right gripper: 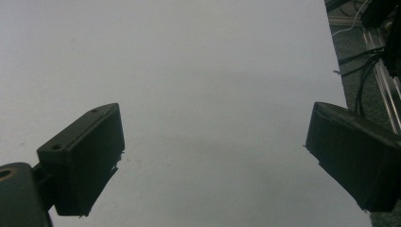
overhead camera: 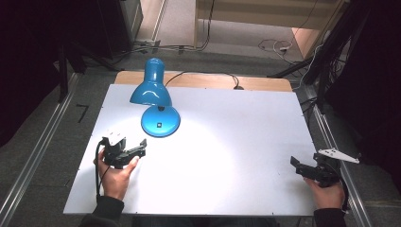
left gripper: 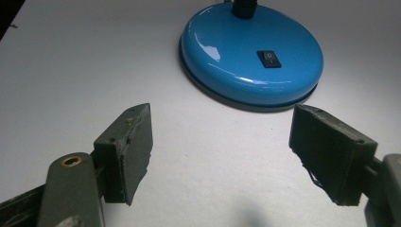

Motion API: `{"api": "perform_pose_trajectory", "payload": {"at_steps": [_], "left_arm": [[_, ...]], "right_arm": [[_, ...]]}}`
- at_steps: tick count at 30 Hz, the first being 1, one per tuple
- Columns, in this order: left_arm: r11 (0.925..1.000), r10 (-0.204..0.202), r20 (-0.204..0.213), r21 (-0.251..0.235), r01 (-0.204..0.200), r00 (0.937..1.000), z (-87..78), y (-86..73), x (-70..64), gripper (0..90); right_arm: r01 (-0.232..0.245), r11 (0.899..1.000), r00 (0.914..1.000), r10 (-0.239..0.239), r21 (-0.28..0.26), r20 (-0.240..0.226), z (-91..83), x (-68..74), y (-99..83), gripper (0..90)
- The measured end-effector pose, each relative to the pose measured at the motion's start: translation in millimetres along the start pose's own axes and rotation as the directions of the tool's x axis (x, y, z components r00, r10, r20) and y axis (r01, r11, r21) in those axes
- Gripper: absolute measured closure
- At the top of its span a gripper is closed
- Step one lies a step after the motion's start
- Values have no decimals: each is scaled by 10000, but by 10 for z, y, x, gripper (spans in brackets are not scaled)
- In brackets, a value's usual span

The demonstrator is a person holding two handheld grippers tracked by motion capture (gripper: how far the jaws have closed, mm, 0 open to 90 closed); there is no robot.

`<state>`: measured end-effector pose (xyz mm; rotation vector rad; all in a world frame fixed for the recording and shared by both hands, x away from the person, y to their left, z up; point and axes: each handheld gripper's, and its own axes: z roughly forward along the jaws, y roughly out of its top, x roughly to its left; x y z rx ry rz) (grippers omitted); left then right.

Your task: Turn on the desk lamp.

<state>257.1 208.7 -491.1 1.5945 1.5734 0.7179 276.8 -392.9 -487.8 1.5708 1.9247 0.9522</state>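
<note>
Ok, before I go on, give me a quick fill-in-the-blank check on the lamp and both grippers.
1. The desk lamp on the white table is coloured ____.
2. The gripper nearest the lamp base is the ____ gripper.
3. The right gripper holds nothing; its jaws stand ____.
4. The black rocker switch sits on top of the lamp's ____.

Missing words: blue; left; open; base

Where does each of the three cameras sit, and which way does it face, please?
High view: above the person's side, looking forward and down on the white table; both hands, left gripper and right gripper show.
Left gripper view: on the left gripper, facing the blue lamp's base between open jaws.
Right gripper view: on the right gripper, facing bare table, jaws open.
Shared: high and left gripper views both show the lamp base.
</note>
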Motion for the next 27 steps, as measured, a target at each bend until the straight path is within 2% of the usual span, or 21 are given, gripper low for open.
{"api": "perform_pose_trajectory", "payload": {"at_steps": [9,13,19,27], "left_arm": [[9999,-134,-369,30,135,9992,-161,-96,152,225],[9998,-82,-409,172,89,9991,-196,-147,175,226],[9998,100,-678,199,-86,9976,-260,-200,199,226],[9988,228,-1072,448,-181,9940,-252,-258,241,210]], "right_arm": [[2,10000,10000,-2,25,-7,-2,5,-1,37],[2,10000,10000,-2,17,-6,-3,6,0,37],[-17,10000,10000,17,13,7,-5,1,-2,37],[6,10000,10000,-6,-10,-2,-5,4,1,37]]}}
